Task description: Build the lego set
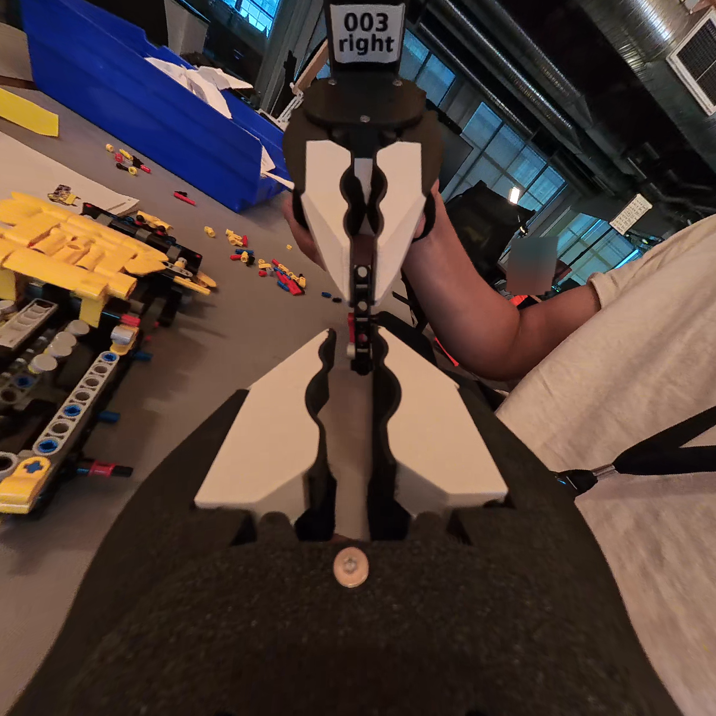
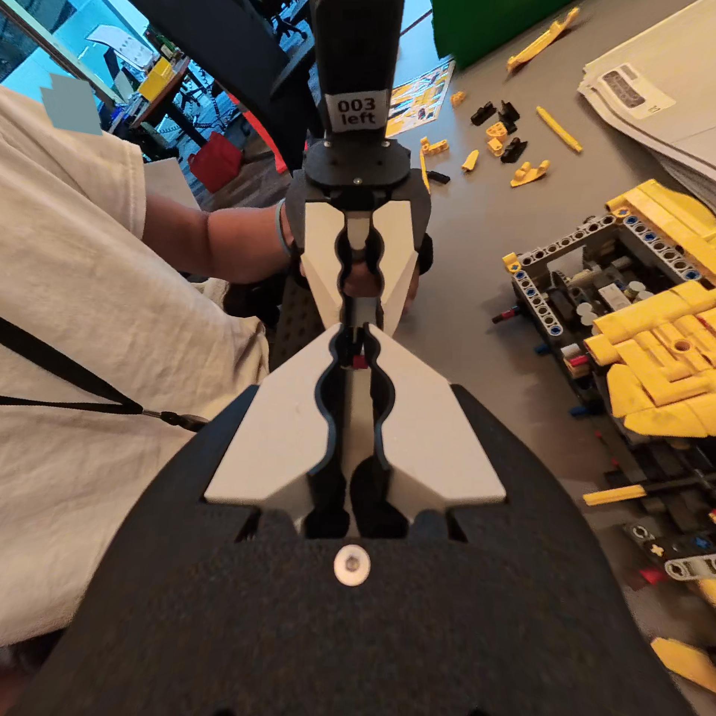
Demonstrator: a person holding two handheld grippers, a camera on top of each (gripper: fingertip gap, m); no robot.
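My left gripper (image 1: 356, 337) and my right gripper (image 1: 362, 298) meet tip to tip in the air above the grey table (image 1: 232, 348). Both are shut on one short black lego beam (image 1: 362, 306) with holes, each on one end. A red pin (image 1: 351, 325) sits on the beam's side near my left fingertips. In the right wrist view, my right gripper (image 2: 354, 329) holds the beam (image 2: 353, 348) with its red part (image 2: 359, 362), and the left gripper (image 2: 360, 315) faces it. The large yellow and black lego model (image 1: 77, 252) stands on the table (image 2: 484, 252), apart from both grippers.
Loose small pieces (image 1: 279, 271) lie scattered beyond the model, and more yellow and black ones (image 2: 499, 135) lie farther off. A blue bin (image 1: 135, 97), a paper stack (image 2: 658, 77), a booklet (image 2: 422, 97) and a green box (image 2: 484, 27) edge the table. The person's torso (image 2: 97, 310) is close behind. The tips of both grippers are at nearly the same place.
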